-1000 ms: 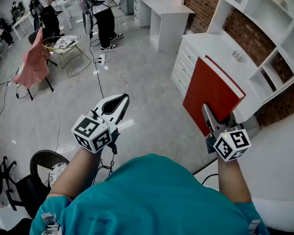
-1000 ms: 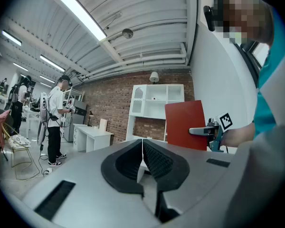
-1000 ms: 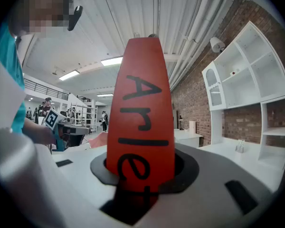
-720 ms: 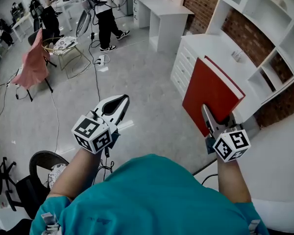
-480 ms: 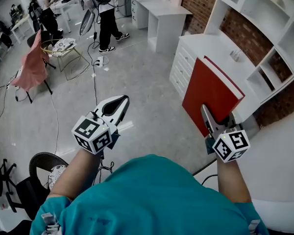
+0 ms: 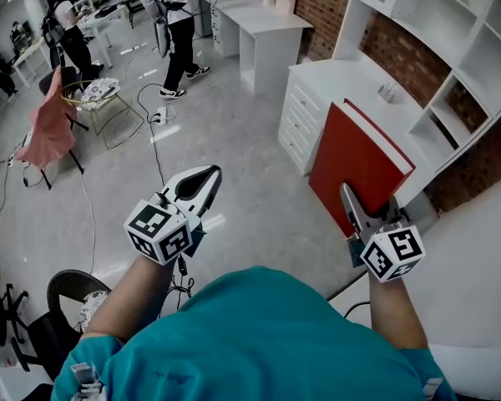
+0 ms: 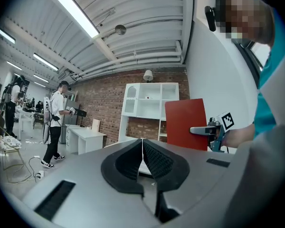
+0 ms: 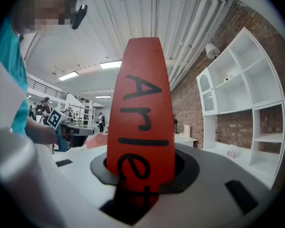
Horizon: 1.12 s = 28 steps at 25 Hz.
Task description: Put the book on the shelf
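Right hand-held gripper [image 6: 355, 200]: clamped on the red book [image 6: 355, 161]. The right gripper view shows the spine, with black lettering, rising straight out from between the jaws [image 8: 140, 172]. The grip is low, at the book's bottom edge, and most of the book stands free above it.

Book position: in the air, upright, tilted a little toward the shelf [image 6: 451, 48]. It is over the floor, short of the front edge of the white tabletop [image 6: 351, 82] below the shelf. It touches neither shelf nor tabletop.

Left hand-held gripper [image 6: 202, 178]: jaws together, nothing between them in its own view [image 7: 142, 158]. It is held out over the open floor, well apart from the book.

Stage, as judged: carry and approach. Placement not yet done.

Risks from here:
- Low grip on a tall book. A quick swing or tilt could make it pivot between the pads or slide out.
- The covers are free above the jaws. If the book tips flat they could fan open and catch on a shelf divider.
- The shelf compartments look narrow. A book going in crooked would hit an upright or a board edge and twist in the grip.
- A small clear item [image 6: 390, 93] stands near the back of the tabletop. A low pass could knock it.
- The left gripper is too far off to steady anything.
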### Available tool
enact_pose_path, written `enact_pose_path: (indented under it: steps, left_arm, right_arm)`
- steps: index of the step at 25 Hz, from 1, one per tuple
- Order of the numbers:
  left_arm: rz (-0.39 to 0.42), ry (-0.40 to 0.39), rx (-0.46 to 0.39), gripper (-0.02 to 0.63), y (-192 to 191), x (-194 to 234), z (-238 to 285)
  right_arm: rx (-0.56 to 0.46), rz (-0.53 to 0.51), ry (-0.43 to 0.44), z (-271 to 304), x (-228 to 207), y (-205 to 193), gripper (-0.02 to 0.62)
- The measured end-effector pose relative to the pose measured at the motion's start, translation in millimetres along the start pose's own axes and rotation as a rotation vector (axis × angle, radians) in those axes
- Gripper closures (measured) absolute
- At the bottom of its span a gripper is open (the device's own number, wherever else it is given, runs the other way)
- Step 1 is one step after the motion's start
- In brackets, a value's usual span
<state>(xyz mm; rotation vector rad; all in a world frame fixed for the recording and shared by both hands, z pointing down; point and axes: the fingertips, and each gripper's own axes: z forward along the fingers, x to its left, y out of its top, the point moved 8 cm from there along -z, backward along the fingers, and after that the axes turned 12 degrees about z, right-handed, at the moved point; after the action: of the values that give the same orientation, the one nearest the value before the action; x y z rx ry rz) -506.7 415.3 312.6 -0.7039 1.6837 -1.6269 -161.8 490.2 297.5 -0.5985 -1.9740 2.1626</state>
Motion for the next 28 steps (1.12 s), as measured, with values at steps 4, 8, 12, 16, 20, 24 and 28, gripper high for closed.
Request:
enact_pose_path:
  steps: [4, 8, 12, 16, 20, 24, 28]
  left_arm:
    - [0.006, -0.036, -0.012, 0.588, 5.8, -25.3, 33.2]
    - [-0.008, -0.07, -0.025, 0.588, 9.5, -47.6, 64.1]
    - [-0.017, -0.088, -0.023, 0.588, 9.0, -56.8, 84.5]
    - [-0.026, -0.095, -0.007, 0.588, 2.8, -50.8, 102.5]
    - [-0.049, -0.086, -0.003, 0.588, -10.6, -26.9, 117.5]
    - [-0.066, -0.091, -0.006, 0.588, -26.2, 10.4, 142.2]
    - [-0.071, -0.107, -0.021, 0.588, -38.9, 69.9, 172.8]
  right_arm:
    - [-0.014, -0.011, -0.012, -20.3, -24.0, 3.8, 0.426]
    - [-0.013, -0.015, -0.028, -35.7, -44.0, 6.0, 0.426]
    - [-0.014, -0.017, -0.029, -39.2, -55.3, 6.5, 0.426]
    - [-0.012, 0.0, -0.032, -28.1, -68.8, 3.7, 0.426]
    - [0.003, 0.008, -0.039, -0.5, -80.4, -0.4, 0.426]
    - [0.012, -0.009, -0.033, 43.4, -92.1, 0.3, 0.426]
    - [0.007, -0.022, -0.04, 108.1, -101.8, 5.4, 0.426]
